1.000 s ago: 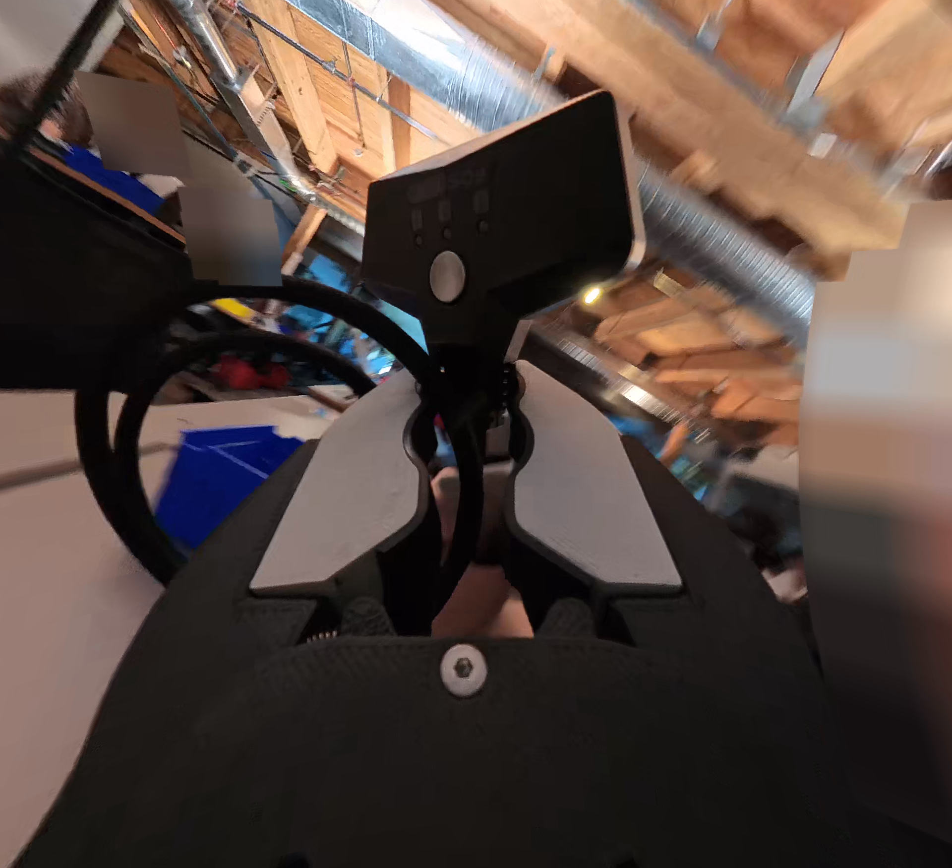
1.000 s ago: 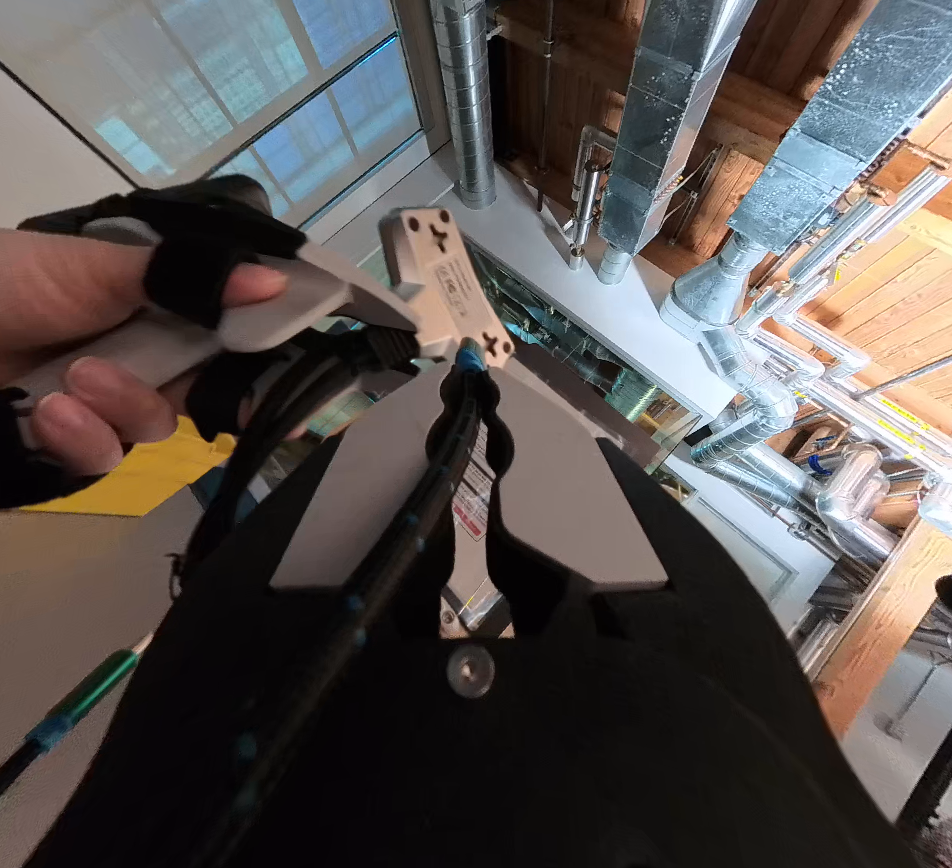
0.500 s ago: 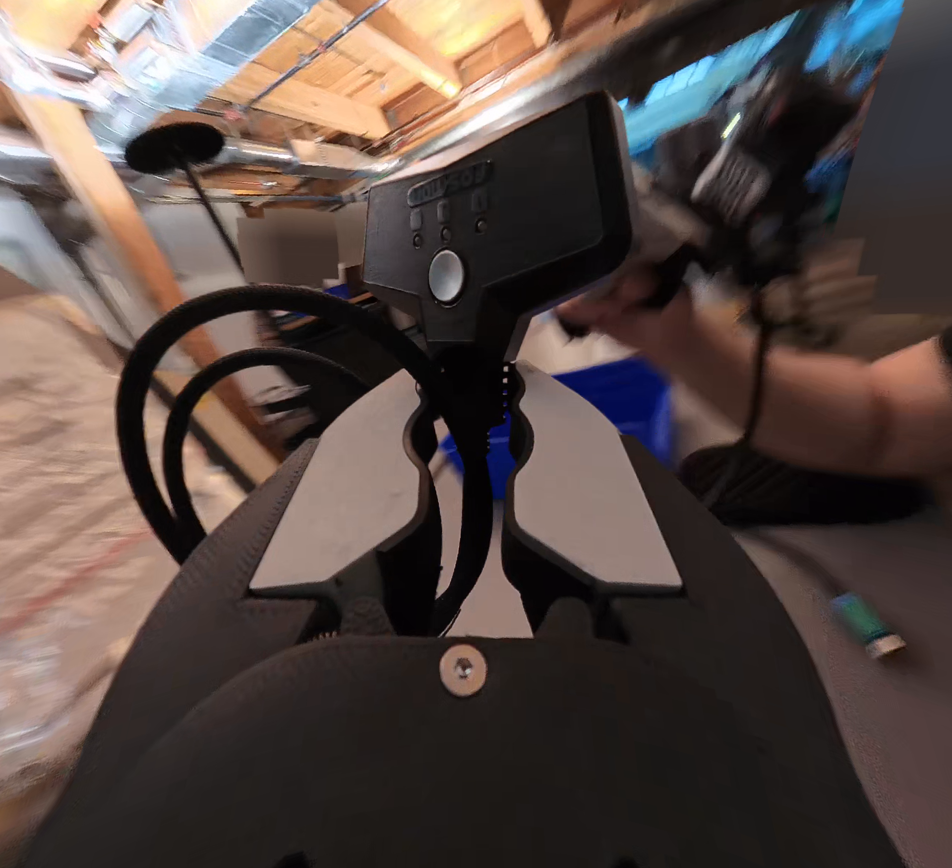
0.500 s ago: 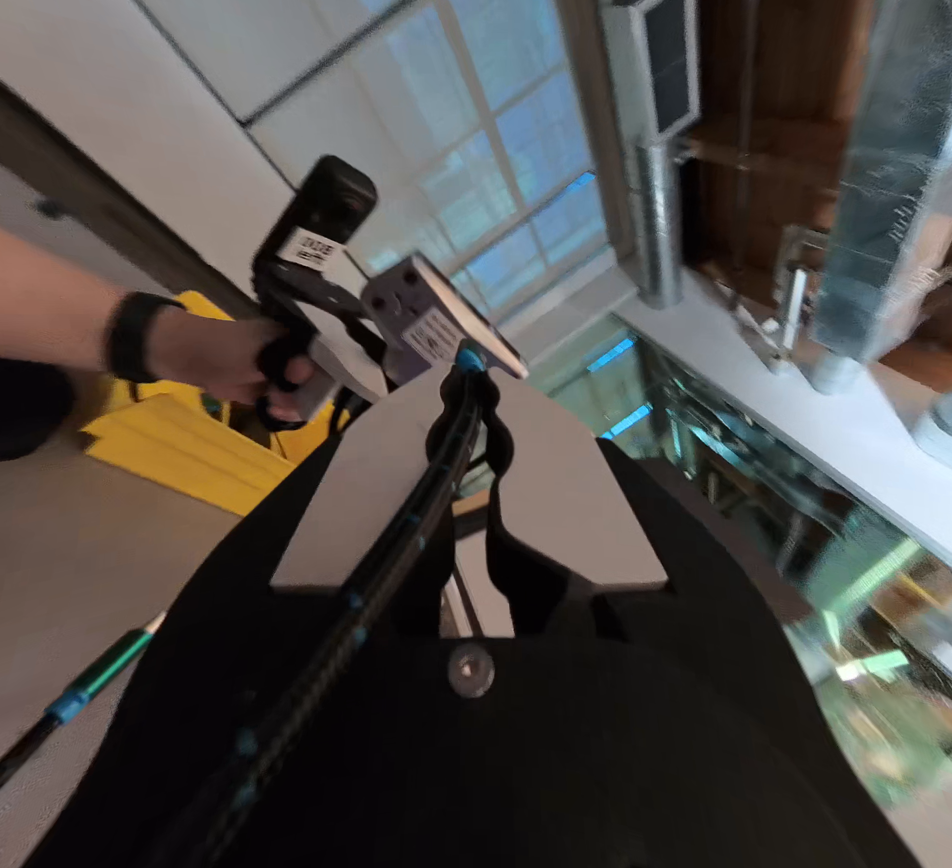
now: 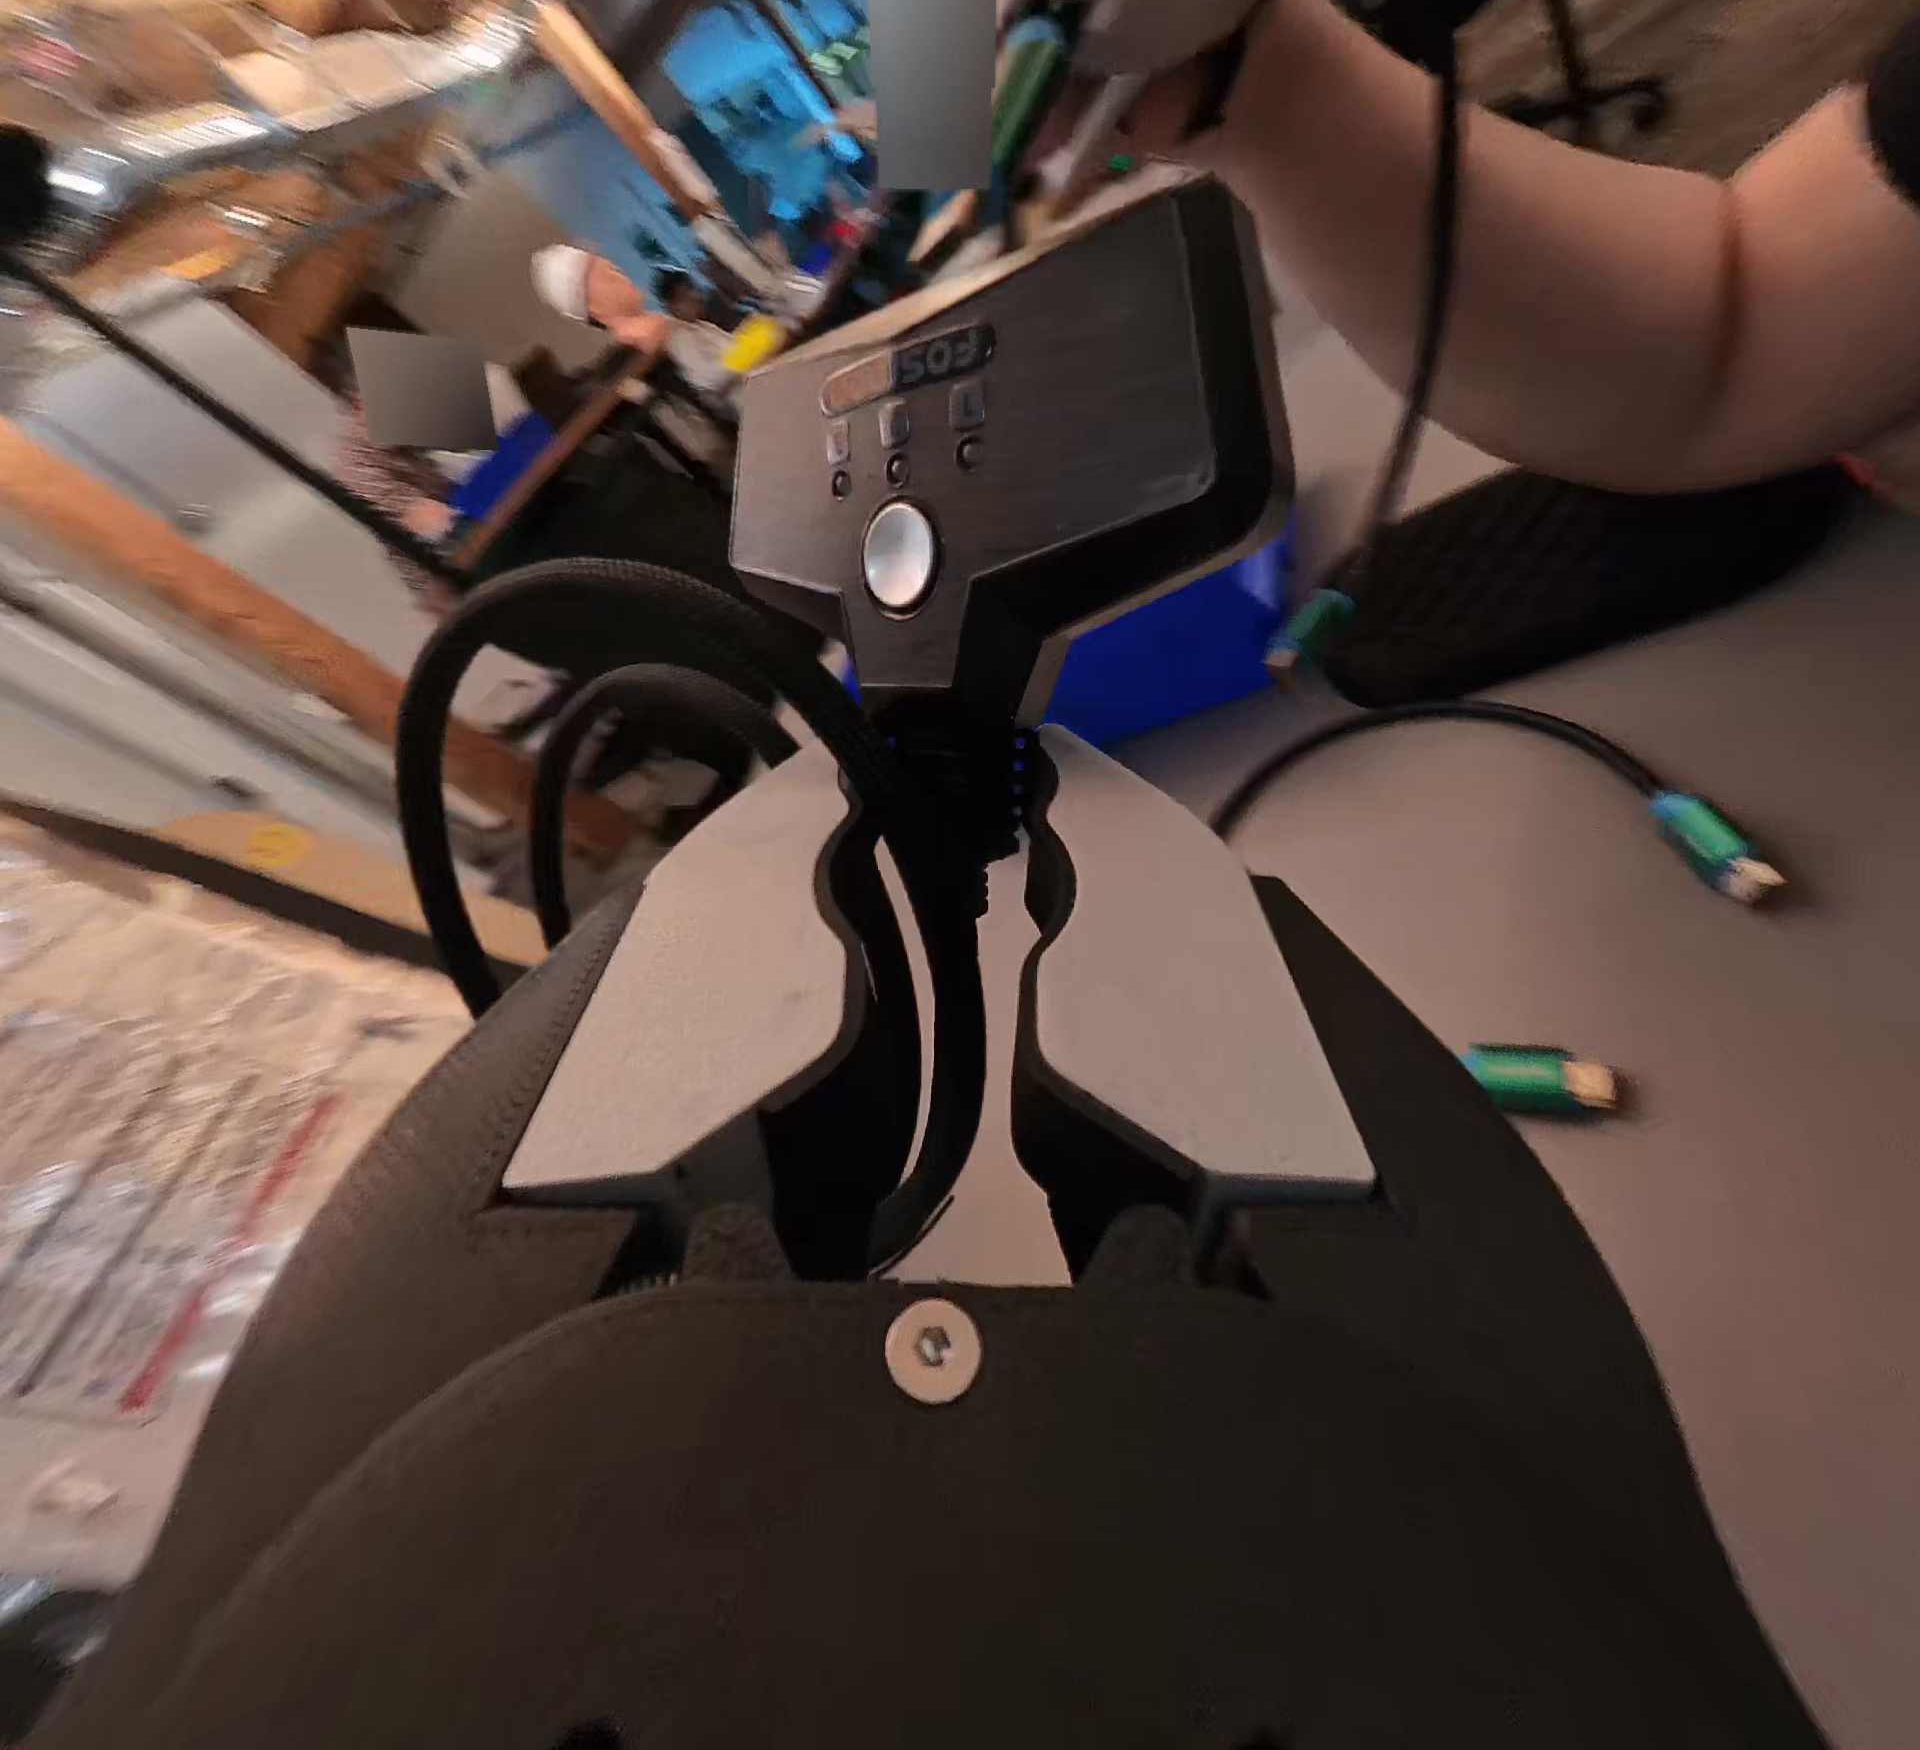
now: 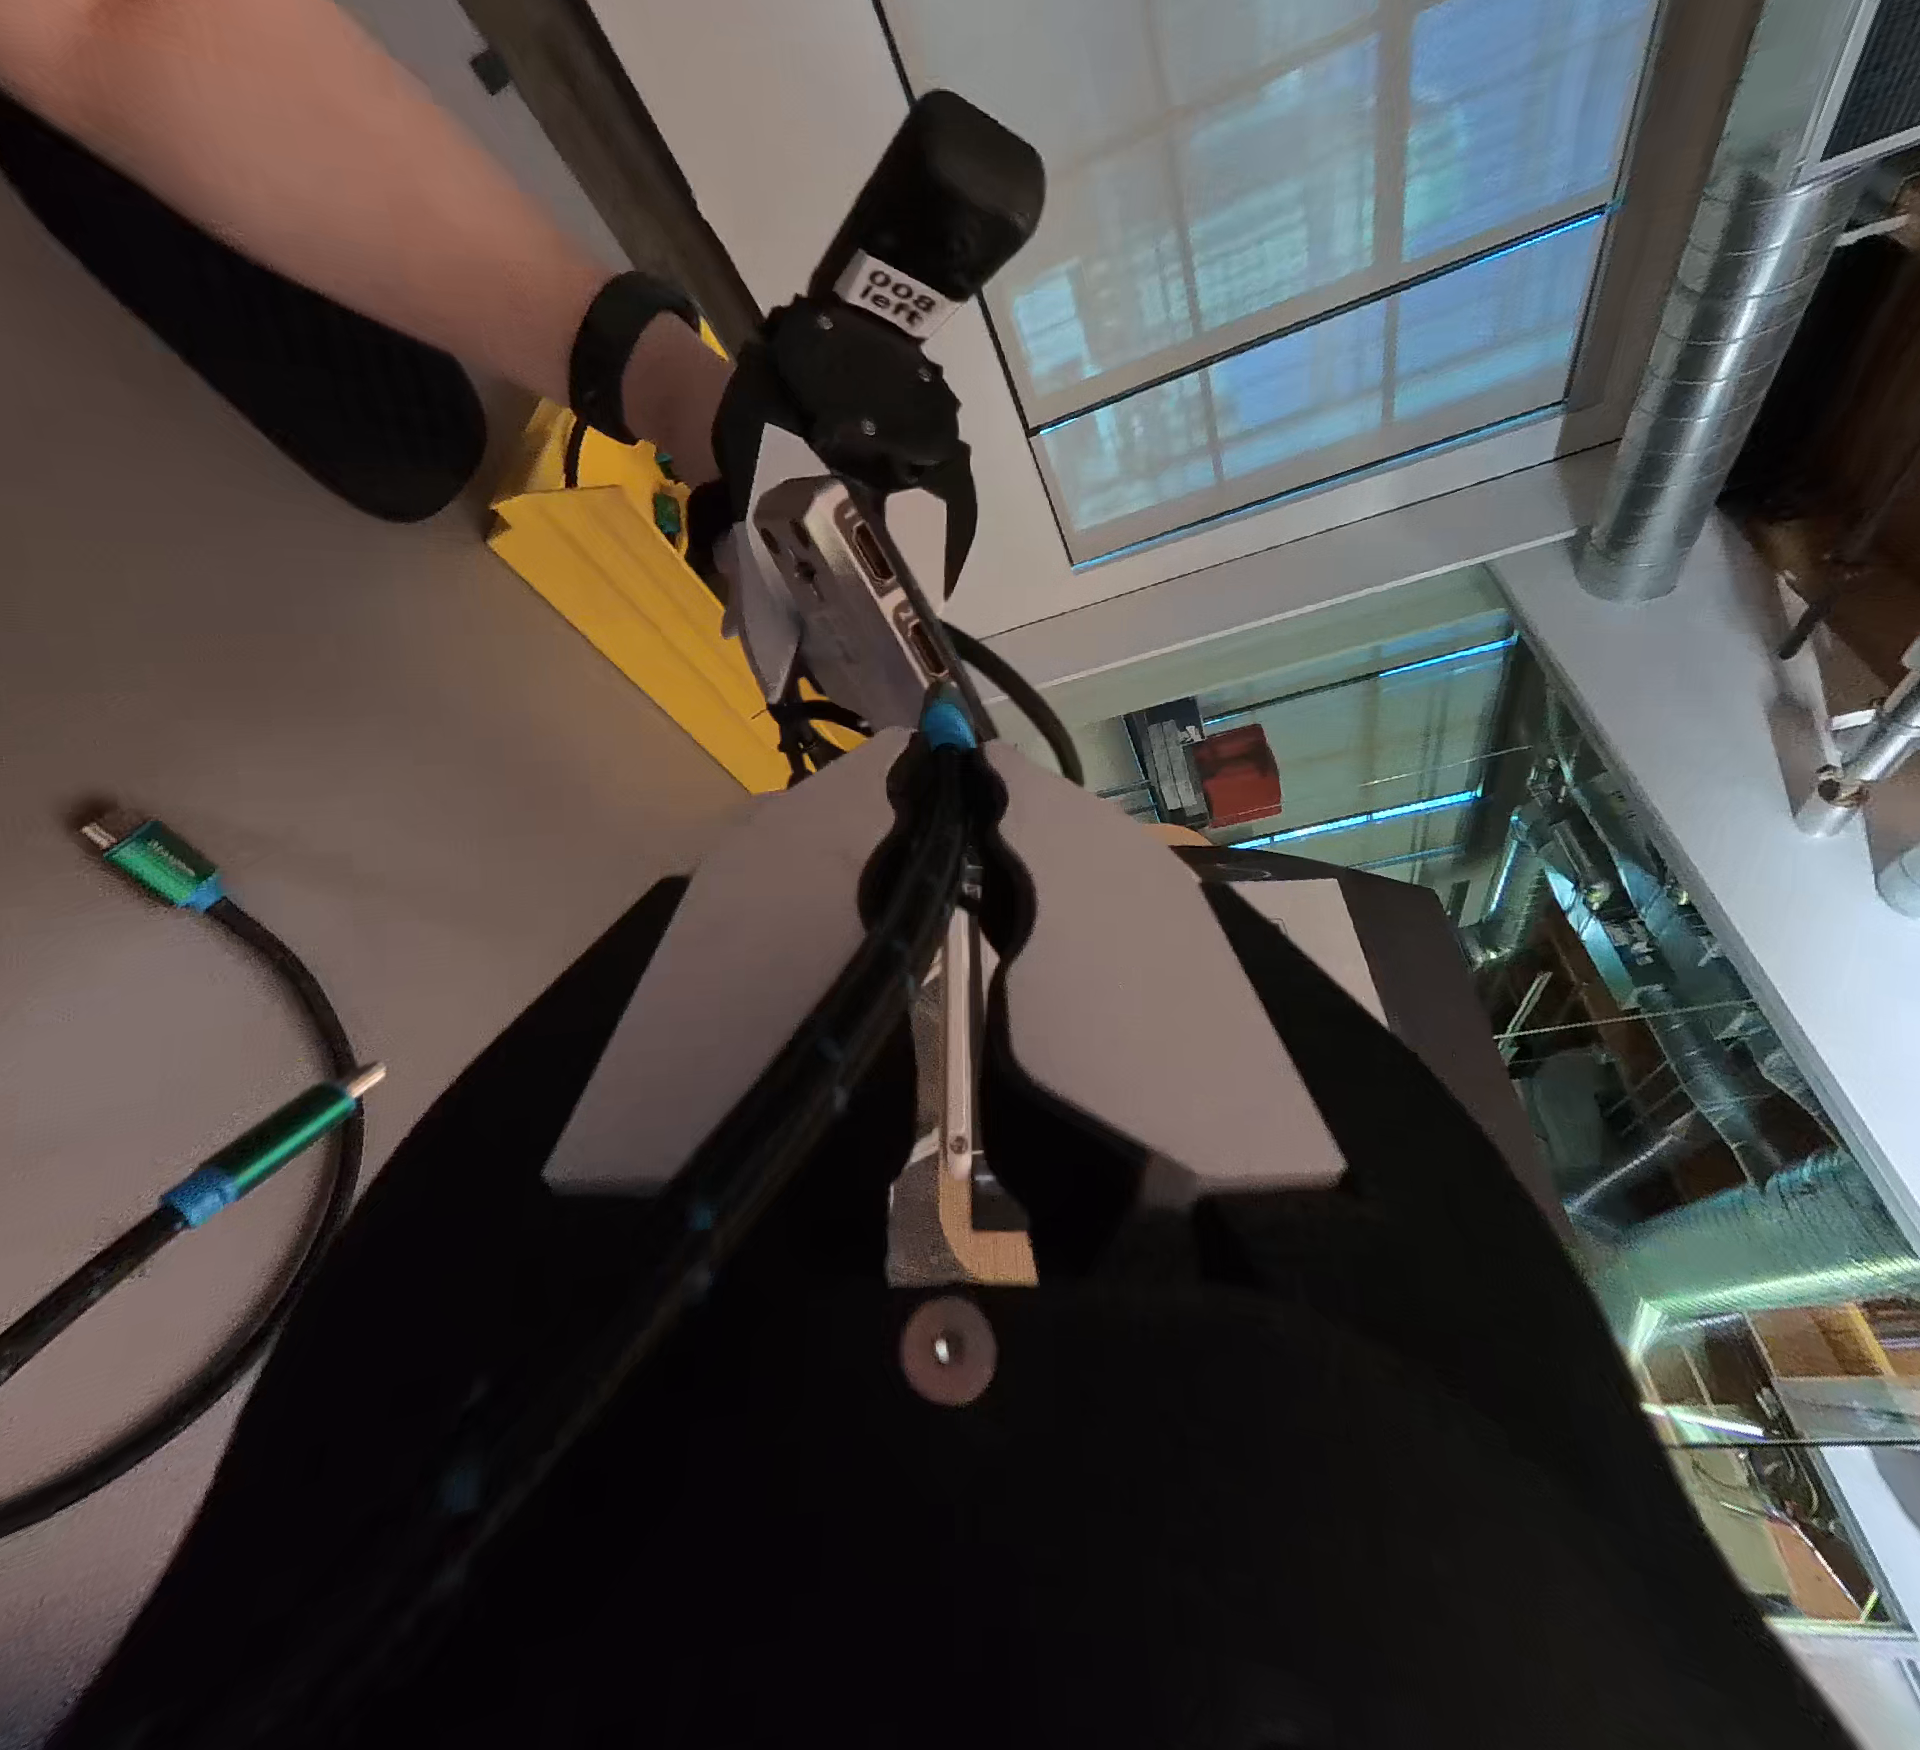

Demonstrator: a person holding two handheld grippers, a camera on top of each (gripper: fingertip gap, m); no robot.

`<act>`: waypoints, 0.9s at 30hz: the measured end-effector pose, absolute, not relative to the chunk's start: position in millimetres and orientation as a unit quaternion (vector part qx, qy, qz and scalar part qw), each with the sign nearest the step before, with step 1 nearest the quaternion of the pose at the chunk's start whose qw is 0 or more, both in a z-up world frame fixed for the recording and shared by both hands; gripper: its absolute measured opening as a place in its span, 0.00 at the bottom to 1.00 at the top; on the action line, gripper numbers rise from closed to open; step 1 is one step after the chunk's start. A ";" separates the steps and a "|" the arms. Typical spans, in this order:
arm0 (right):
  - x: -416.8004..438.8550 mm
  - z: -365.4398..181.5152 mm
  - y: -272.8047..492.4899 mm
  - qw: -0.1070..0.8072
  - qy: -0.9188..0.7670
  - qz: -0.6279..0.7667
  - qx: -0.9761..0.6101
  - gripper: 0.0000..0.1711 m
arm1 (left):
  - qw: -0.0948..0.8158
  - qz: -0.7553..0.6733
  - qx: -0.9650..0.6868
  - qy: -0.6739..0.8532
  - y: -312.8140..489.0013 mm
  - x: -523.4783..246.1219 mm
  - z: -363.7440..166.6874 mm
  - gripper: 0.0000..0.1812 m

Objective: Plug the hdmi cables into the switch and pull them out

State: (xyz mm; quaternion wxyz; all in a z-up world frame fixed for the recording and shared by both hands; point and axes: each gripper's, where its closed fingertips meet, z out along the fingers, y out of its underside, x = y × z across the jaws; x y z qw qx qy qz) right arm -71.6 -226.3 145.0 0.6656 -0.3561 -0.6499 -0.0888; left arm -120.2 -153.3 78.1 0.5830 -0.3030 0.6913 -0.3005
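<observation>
**Both grippers clamped, switch held aloft between them**

The left gripper (image 5: 940,796) has its jaws closed on the black strain-relief neck at the base of the HDMI switch (image 5: 1013,443), which stands up just beyond the fingertips with its brushed dark face, round silver button and row of small lights turned toward the camera. A black braided cable (image 5: 582,640) loops out to the left of the jaws, curves back and passes down through the gap between the two fingers.

Right of the jaws, on the grey table (image 5: 1558,921), lie two loose green-and-blue HDMI plugs: one (image 5: 1709,853) on the end of a black cable that curves back toward the fingertips, the other (image 5: 1538,1082) nearer the right finger. A forearm (image 5: 1558,298) crosses above them, beyond the switch.

The right gripper (image 6: 940,770) is closed on a black cable with a blue collar (image 6: 948,726); that plug sits at the lowest port of the switch's (image 6: 831,599) silver edge, just past the fingertips, though how deep it is seated cannot be told. Two ports above it are empty. The other gripper holds the switch from the far side. Left of the right jaws, two green plugs (image 6: 161,859) (image 6: 275,1139) lie on the table, and a yellow block (image 6: 634,599) sits behind the switch.
</observation>
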 end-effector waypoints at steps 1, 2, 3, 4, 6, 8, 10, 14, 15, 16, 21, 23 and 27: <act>-71.6 143.6 -228.0 0.662 -0.654 -0.088 -0.356 0.04 | 0.570 -0.305 -0.304 0.699 -156.0 -119.7 74.8 0.13; -71.7 142.7 -229.4 0.659 -0.657 -0.084 -0.357 0.04 | 0.563 -0.307 -0.305 0.704 -157.4 -118.7 72.9 0.13; -72.5 142.9 -230.6 0.659 -0.658 -0.082 -0.355 0.04 | 0.555 -0.310 -0.306 0.708 -158.7 -117.8 70.6 0.13; -73.9 140.7 -233.2 0.654 -0.664 -0.076 -0.354 0.04 | 0.550 -0.312 -0.307 0.712 -159.7 -117.2 68.6 0.13; -75.3 137.9 -235.4 0.647 -0.671 -0.073 -0.354 0.03 | 0.542 -0.314 -0.307 0.717 -161.1 -115.3 65.3 0.13; -76.4 133.8 -237.4 0.638 -0.679 -0.066 -0.357 0.04 | 0.535 -0.315 -0.308 0.721 -161.8 -114.7 62.8 0.13; -75.6 133.3 -235.8 0.637 -0.680 -0.071 -0.357 0.04 | 0.528 -0.315 -0.308 0.726 -162.8 -114.4 60.4 0.13; -75.3 128.4 -235.8 0.628 -0.688 -0.063 -0.358 0.04 | 0.513 -0.319 -0.307 0.736 -167.7 -113.5 56.2 0.13; -75.7 126.7 -235.9 0.625 -0.691 -0.060 -0.358 0.04 | 0.510 -0.318 -0.307 0.738 -168.7 -113.2 55.3 0.13; -76.3 126.4 -234.7 0.626 -0.690 -0.062 -0.358 0.04 | 0.507 -0.317 -0.308 0.740 -169.8 -112.8 54.3 0.13; -79.4 120.4 -237.1 0.611 -0.702 -0.043 -0.363 0.03 | 0.491 -0.319 -0.309 0.749 -173.4 -113.1 51.6 0.13; -80.0 118.4 -237.9 0.607 -0.705 -0.034 -0.365 0.03 | 0.483 -0.319 -0.310 0.754 -174.8 -114.3 49.5 0.13; -78.0 113.6 -239.7 0.595 -0.711 -0.013 -0.374 0.04 | 0.460 -0.326 -0.314 0.764 -178.6 -116.3 46.1 0.13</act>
